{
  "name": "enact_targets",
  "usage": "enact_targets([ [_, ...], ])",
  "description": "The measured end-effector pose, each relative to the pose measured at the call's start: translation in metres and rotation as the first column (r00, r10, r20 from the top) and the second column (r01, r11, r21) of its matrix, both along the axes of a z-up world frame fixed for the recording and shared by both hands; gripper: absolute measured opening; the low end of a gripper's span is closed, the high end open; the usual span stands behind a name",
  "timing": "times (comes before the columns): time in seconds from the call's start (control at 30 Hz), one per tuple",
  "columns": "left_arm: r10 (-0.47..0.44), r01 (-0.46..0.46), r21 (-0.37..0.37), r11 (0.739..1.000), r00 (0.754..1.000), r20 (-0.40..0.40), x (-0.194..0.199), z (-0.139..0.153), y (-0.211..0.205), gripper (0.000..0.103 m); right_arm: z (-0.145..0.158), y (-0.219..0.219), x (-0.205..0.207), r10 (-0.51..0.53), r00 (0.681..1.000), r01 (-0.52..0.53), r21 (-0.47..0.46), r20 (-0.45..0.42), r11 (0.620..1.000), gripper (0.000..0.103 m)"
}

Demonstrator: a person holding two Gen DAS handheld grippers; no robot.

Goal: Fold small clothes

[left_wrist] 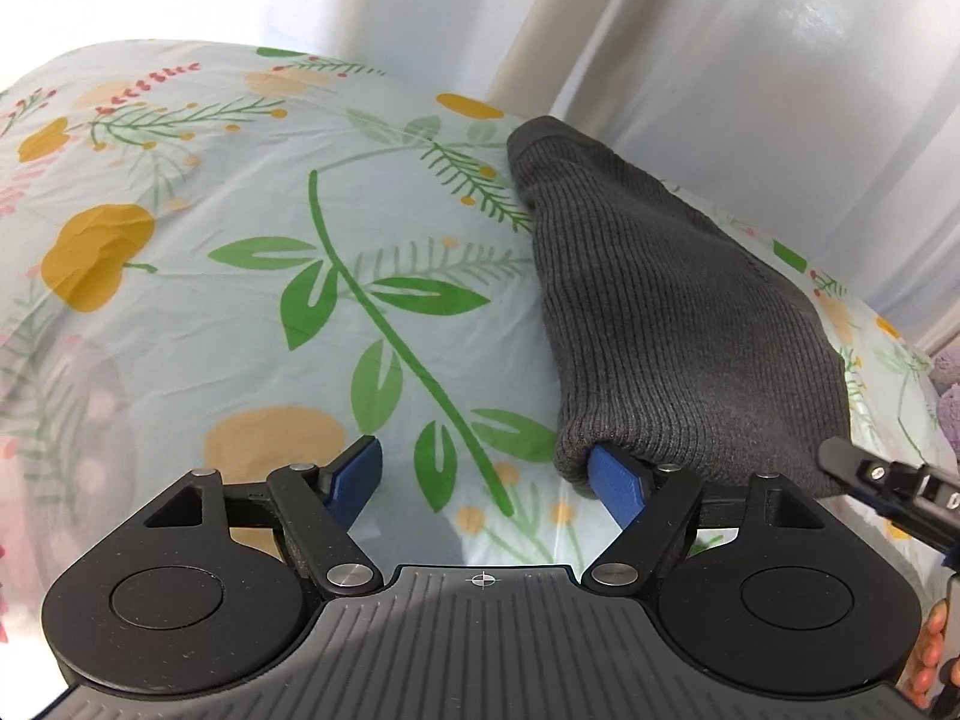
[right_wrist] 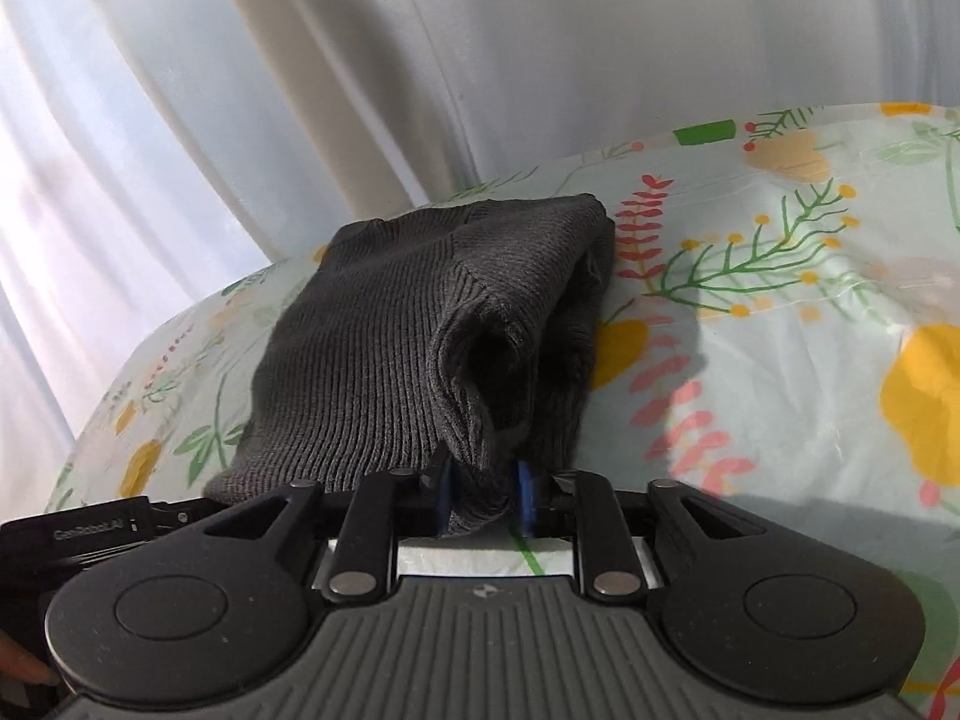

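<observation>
A dark grey ribbed knit garment (left_wrist: 672,312) lies on a floral sheet (left_wrist: 240,210), stretching away toward the far edge. My left gripper (left_wrist: 483,456) stands open; its right blue finger (left_wrist: 618,480) is tucked under the garment's near hem, while the left finger is free over the sheet. In the right wrist view the garment (right_wrist: 390,348) is bunched and lifted at its near edge, with a fold of knit filling the gap between the blue pads of my right gripper (right_wrist: 485,495), which is shut on it. That gripper's tip (left_wrist: 888,480) shows at the right edge of the left wrist view.
The floral sheet (right_wrist: 780,360) spreads wide to the right of the garment. White curtains (right_wrist: 300,60) hang close behind the far edge. A purple soft item (left_wrist: 948,384) peeks in at the right. A person's fingers (left_wrist: 933,648) show at the lower right.
</observation>
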State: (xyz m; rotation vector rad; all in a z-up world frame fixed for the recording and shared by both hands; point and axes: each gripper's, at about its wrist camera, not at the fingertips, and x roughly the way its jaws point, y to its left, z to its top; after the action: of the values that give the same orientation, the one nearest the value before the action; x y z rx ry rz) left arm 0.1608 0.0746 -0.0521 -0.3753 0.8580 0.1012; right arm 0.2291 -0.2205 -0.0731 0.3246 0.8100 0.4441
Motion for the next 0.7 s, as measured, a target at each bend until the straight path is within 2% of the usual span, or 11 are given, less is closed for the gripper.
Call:
enact_targets([
  [0.07, -0.004, 0.004, 0.005, 1.0, 1.0, 0.004, -0.004, 0.005, 0.001, 0.081, 0.008, -0.016, -0.003, -0.028, 1.0, 0.028, 0.059, 0.011, 0.998, 0.054],
  [0.1, -0.003, 0.003, 0.011, 1.0, 1.0, 0.014, -0.006, 0.009, 0.001, 0.081, 0.014, -0.024, -0.005, -0.041, 0.999, 0.039, 0.1, 0.017, 0.994, 0.059],
  [0.17, -0.006, 0.005, 0.026, 1.0, 0.999, 0.039, -0.008, 0.017, 0.0, 0.081, 0.018, -0.031, 0.002, -0.062, 0.998, 0.061, 0.157, -0.001, 0.986, 0.061],
  [0.27, -0.022, 0.02, 0.036, 0.999, 0.997, 0.069, 0.0, 0.025, -0.005, 0.082, 0.016, -0.021, 0.024, -0.052, 0.998, 0.056, 0.185, -0.027, 0.981, 0.061],
  [0.33, -0.038, 0.035, 0.056, 0.998, 0.997, 0.07, 0.009, 0.027, -0.011, 0.082, 0.008, -0.01, 0.041, -0.045, 0.997, 0.054, 0.173, -0.055, 0.984, 0.055],
  [0.4, -0.057, 0.051, 0.077, 0.996, 0.996, 0.075, 0.016, 0.029, -0.017, 0.082, 0.002, 0.0, 0.056, -0.045, 0.995, 0.057, 0.151, -0.087, 0.987, 0.024],
  [0.47, -0.071, 0.064, 0.094, 0.994, 0.994, 0.078, 0.018, 0.029, -0.022, 0.082, 0.005, 0.009, 0.061, -0.049, 0.996, 0.056, 0.103, -0.074, 0.993, 0.012],
  [0.57, -0.067, 0.06, 0.1, 0.993, 0.996, 0.06, 0.022, 0.022, -0.023, 0.082, 0.02, 0.012, 0.048, -0.057, 0.996, 0.053, 0.062, 0.067, 0.997, 0.012],
  [0.63, -0.056, 0.052, 0.101, 0.994, 0.998, 0.028, 0.025, 0.016, -0.022, 0.082, 0.014, 0.013, 0.05, -0.076, 0.995, 0.076, 0.01, 0.059, 0.997, 0.012],
  [0.7, -0.043, 0.042, 0.096, 0.995, 0.999, 0.005, 0.026, 0.012, -0.018, 0.082, -0.003, 0.019, 0.057, -0.08, 0.997, 0.082, -0.089, 0.023, 0.993, 0.017],
])
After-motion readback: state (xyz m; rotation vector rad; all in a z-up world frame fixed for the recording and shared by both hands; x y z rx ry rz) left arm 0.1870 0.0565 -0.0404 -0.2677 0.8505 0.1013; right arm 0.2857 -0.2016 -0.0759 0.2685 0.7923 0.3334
